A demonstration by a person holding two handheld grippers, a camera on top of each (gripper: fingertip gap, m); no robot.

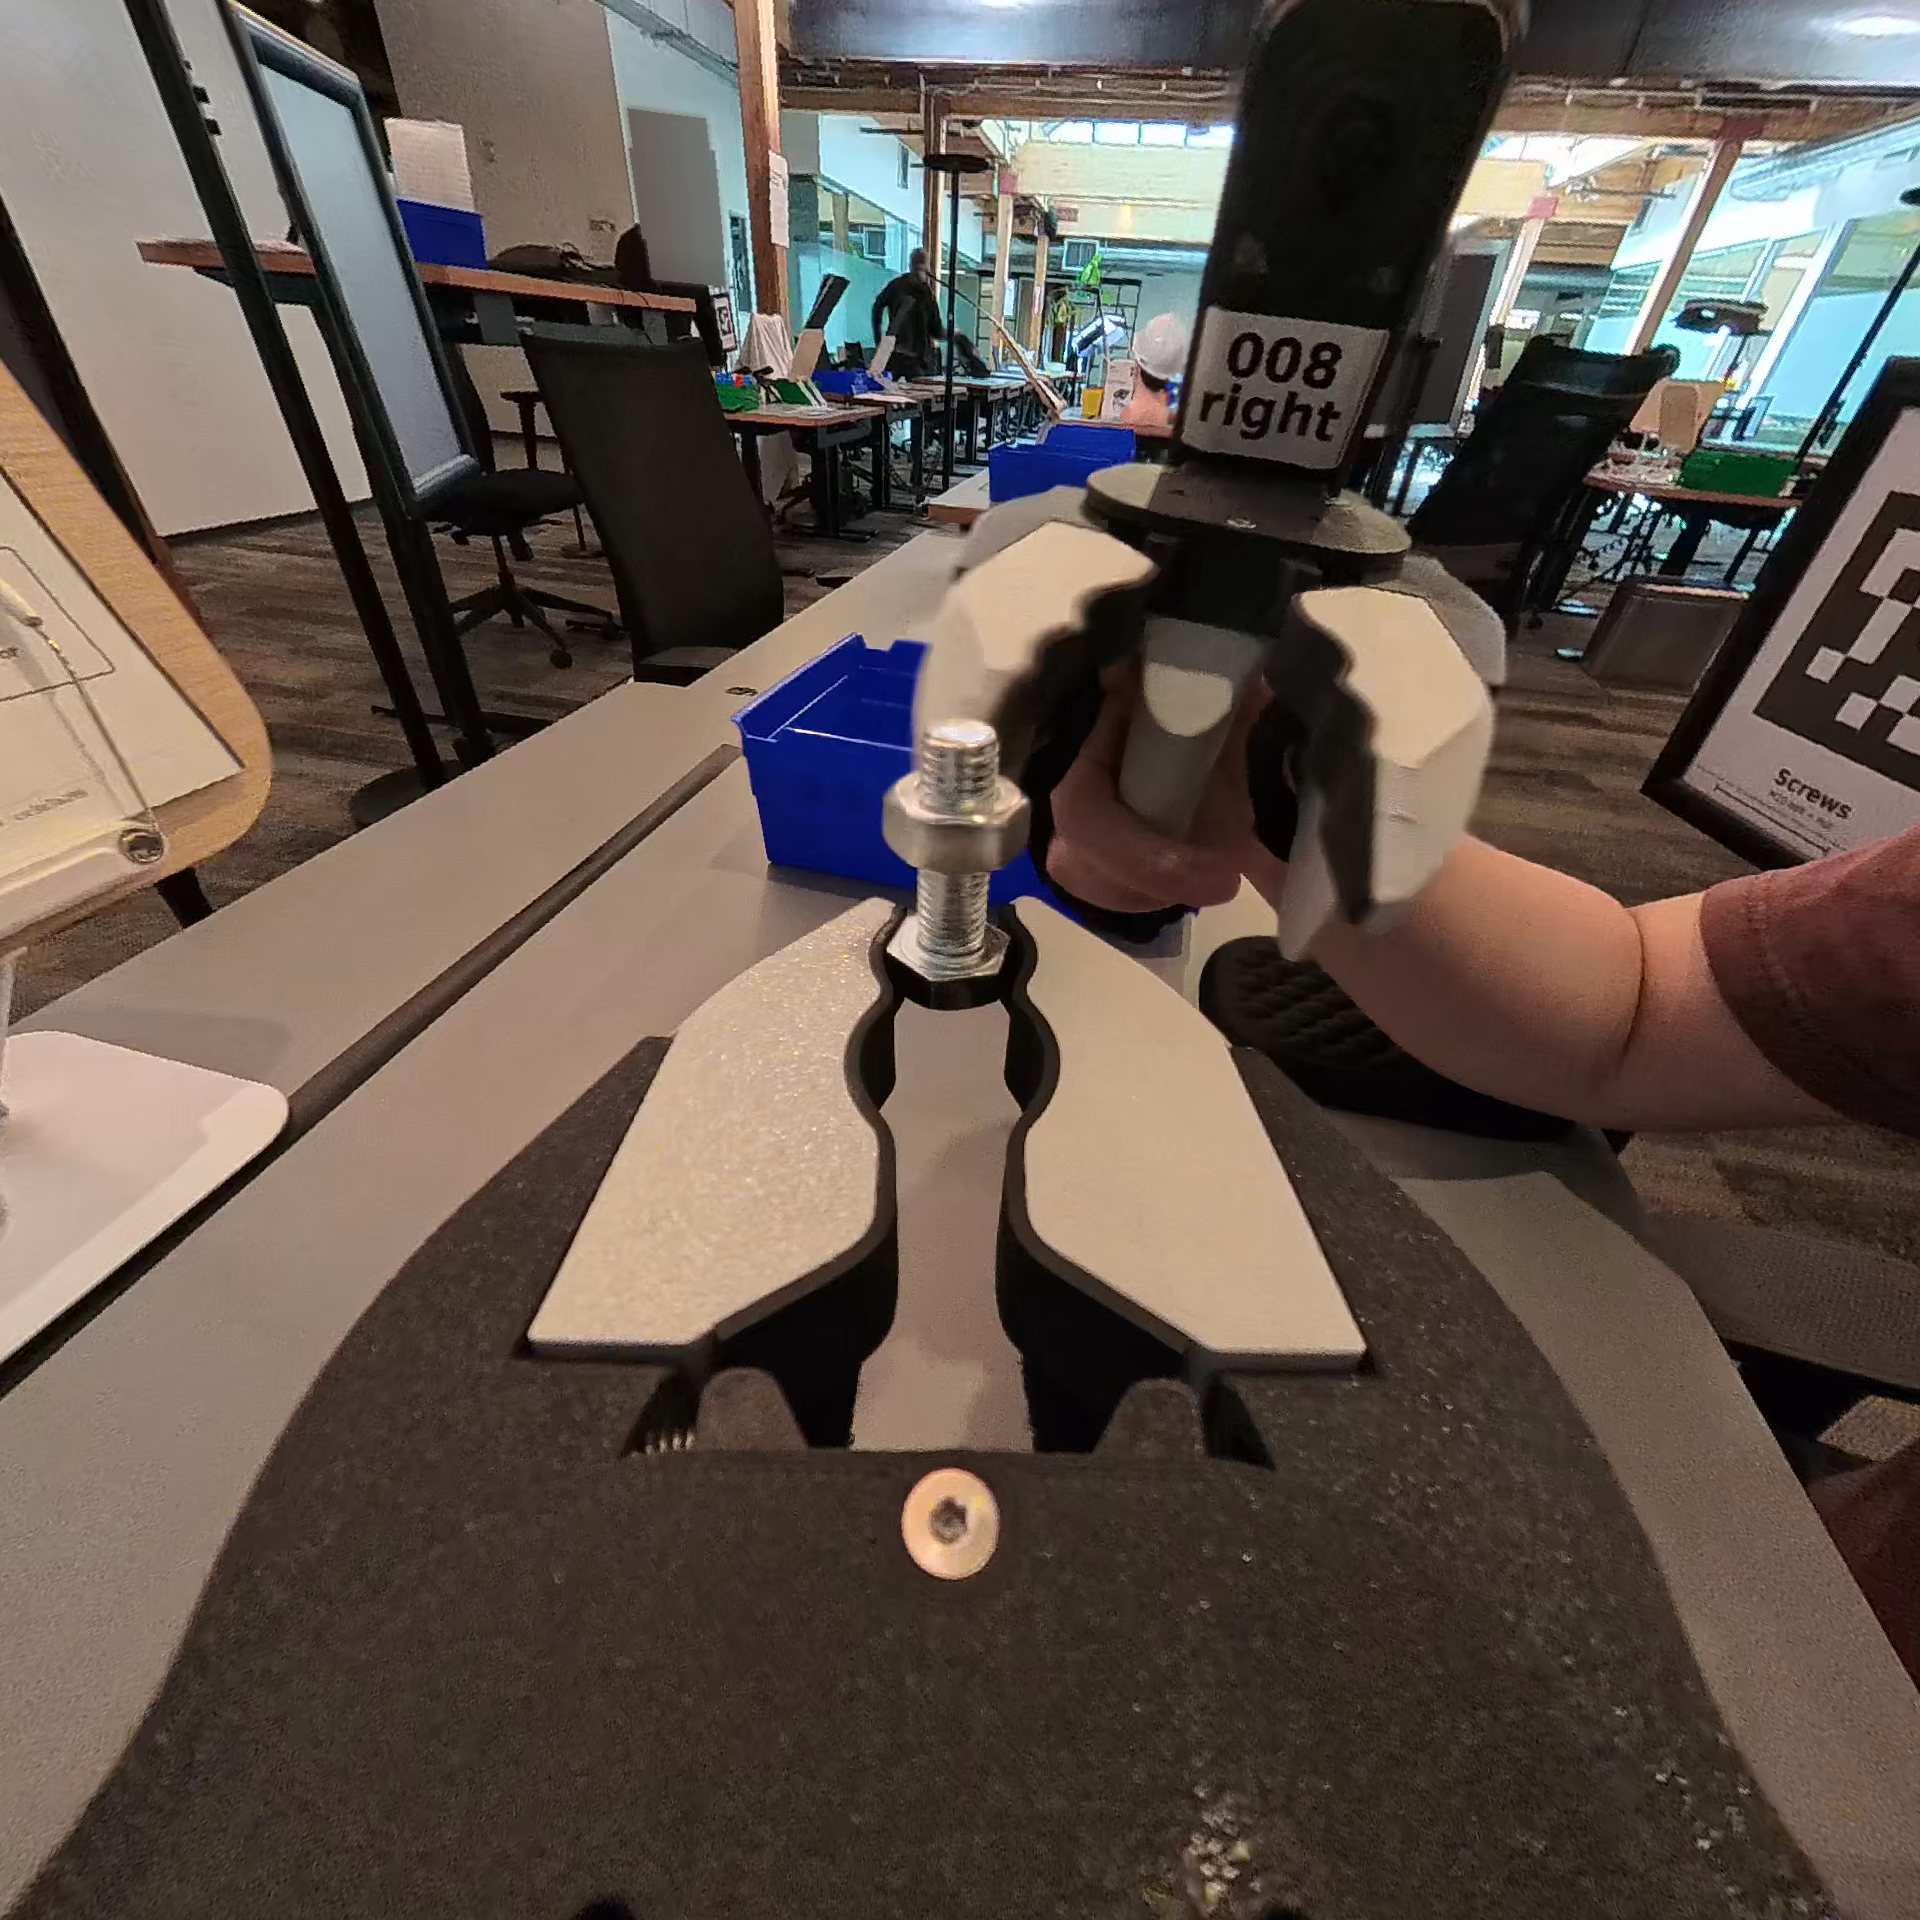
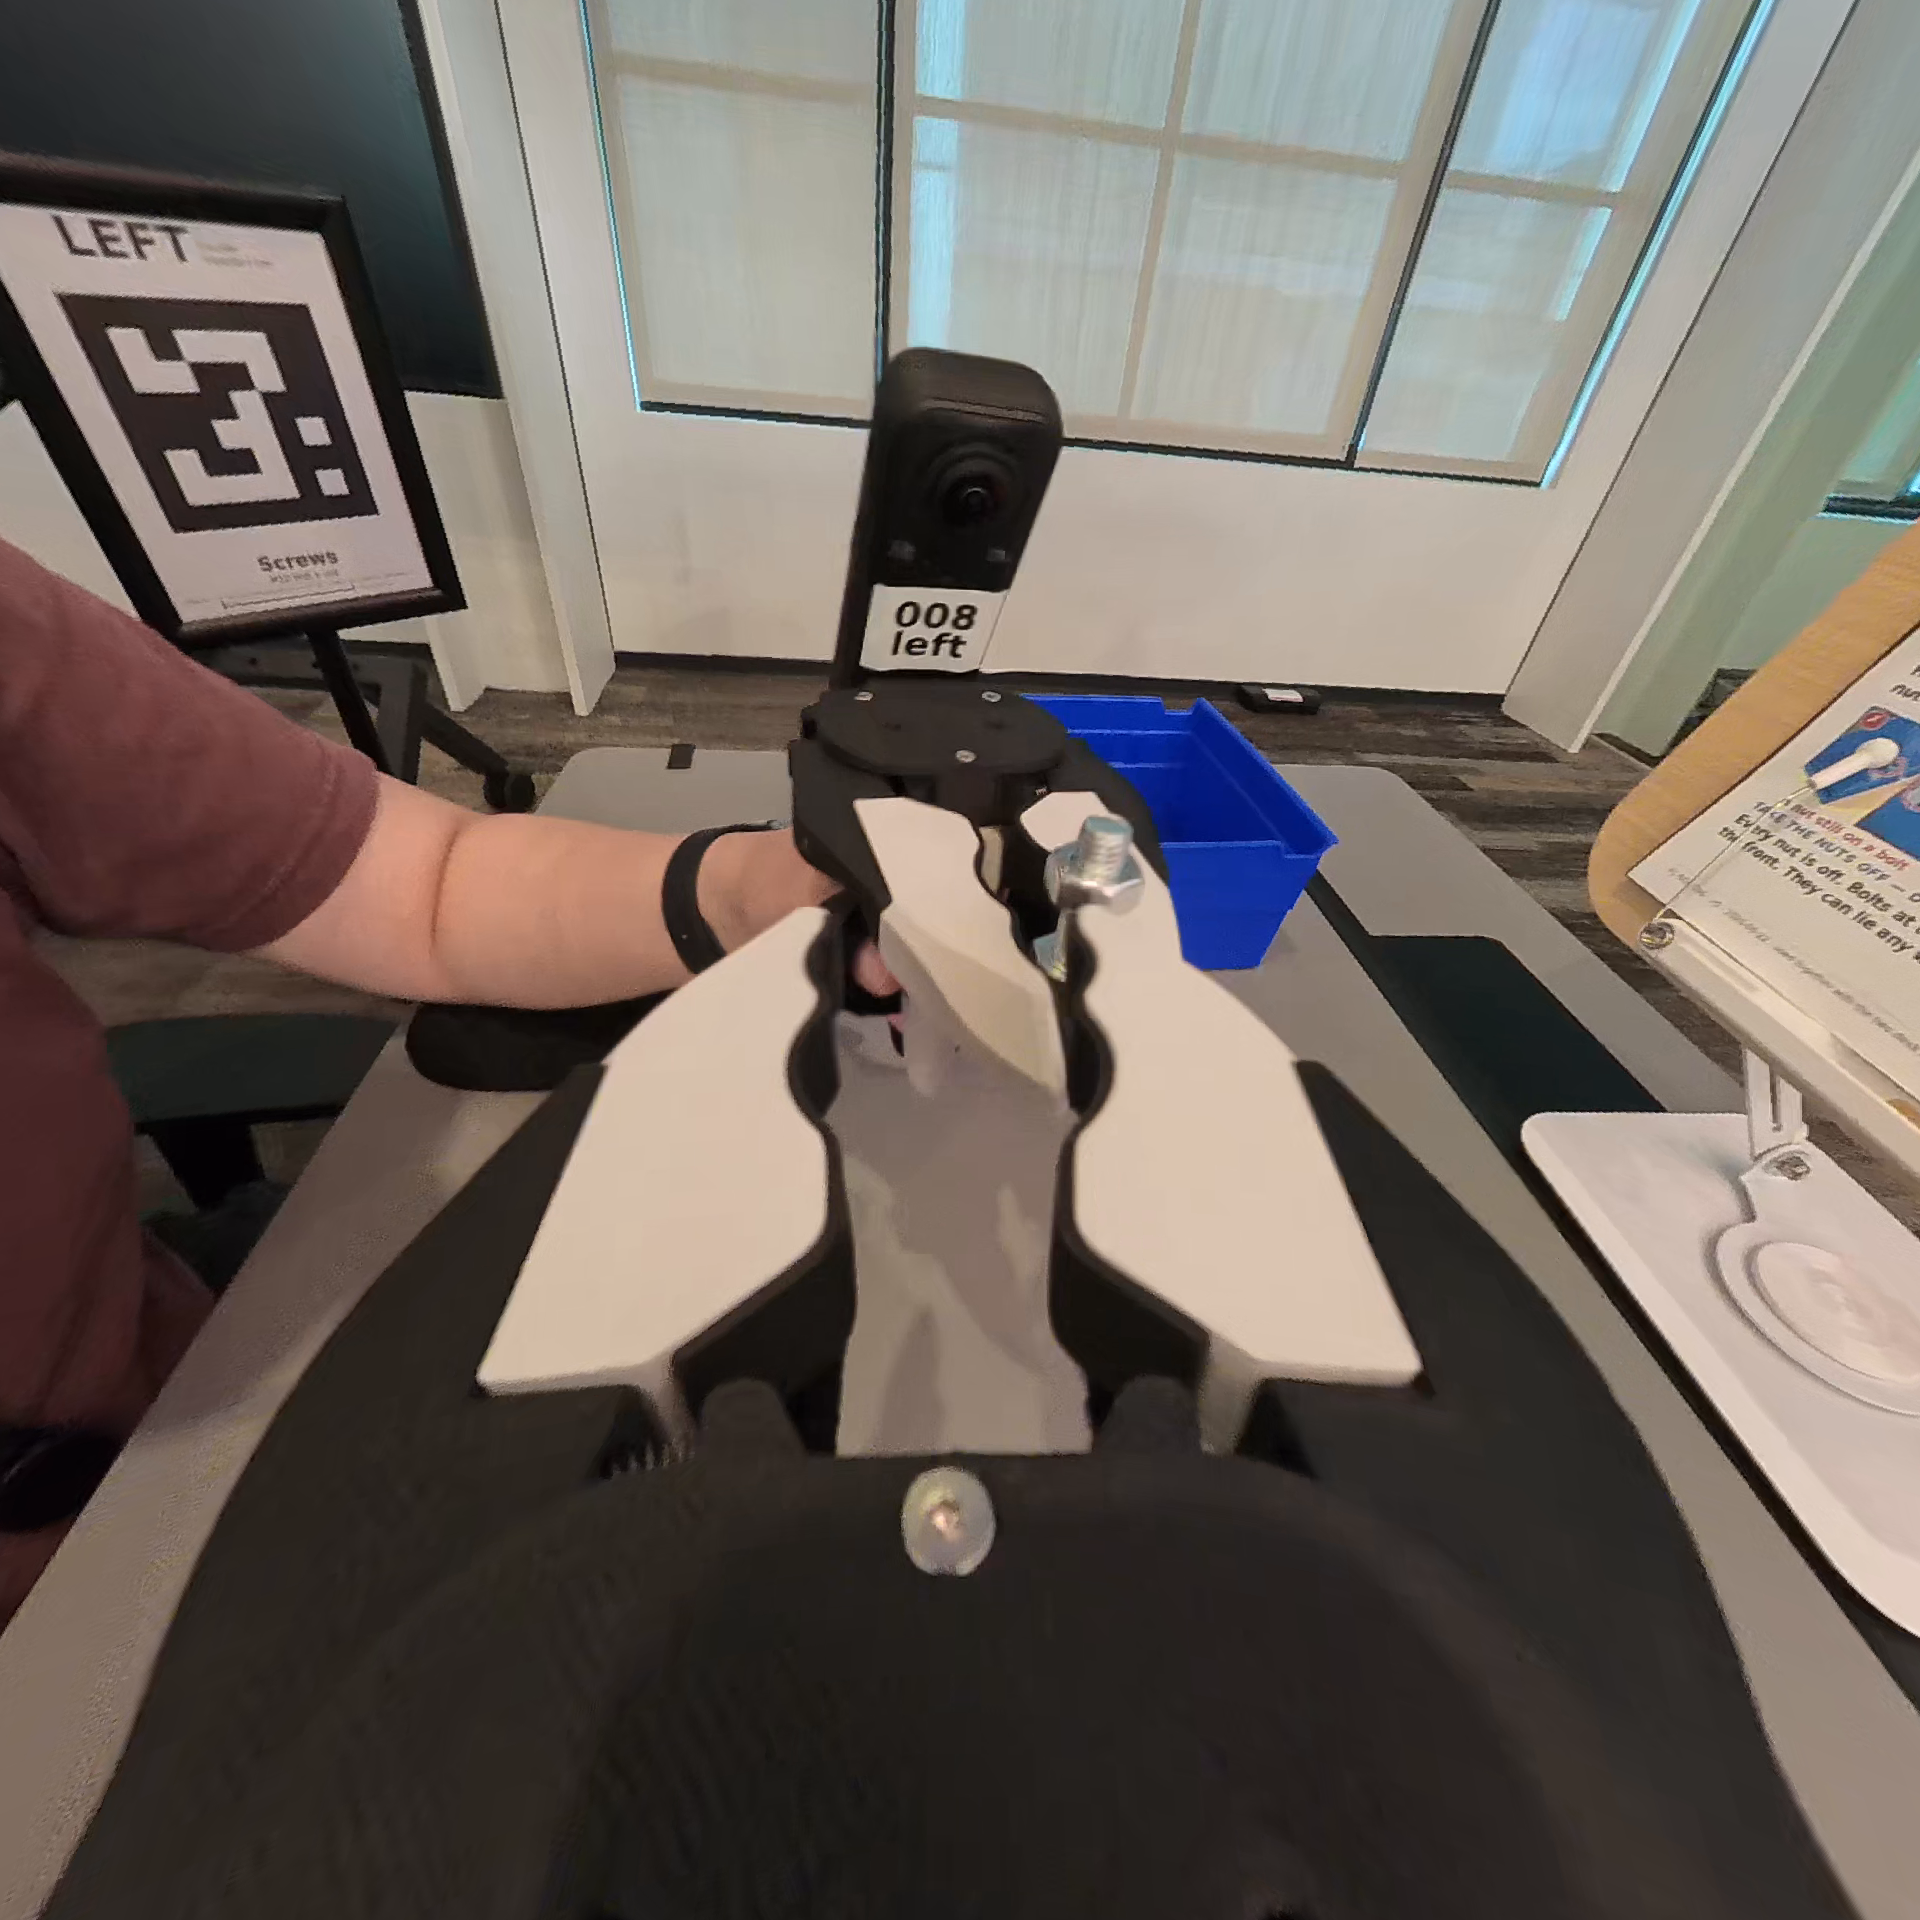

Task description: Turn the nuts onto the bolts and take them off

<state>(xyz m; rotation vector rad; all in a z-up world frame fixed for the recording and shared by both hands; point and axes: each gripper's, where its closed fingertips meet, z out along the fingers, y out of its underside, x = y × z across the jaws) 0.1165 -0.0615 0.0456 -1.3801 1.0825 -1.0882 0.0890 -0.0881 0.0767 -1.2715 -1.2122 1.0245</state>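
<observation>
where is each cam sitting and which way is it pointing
Left wrist view: rides on the left tongs, looking forward along their fingers at the upright bolt they clamp by its head, nut partway up; beyond, the open right tongs, a forearm and office.
Right wrist view: rides on the right tongs, looking back at the left tongs, their camera and a window; the person's other forearm shows.
Shared: bolt, nut, blue bin, grey table; the two face each other.
</observation>
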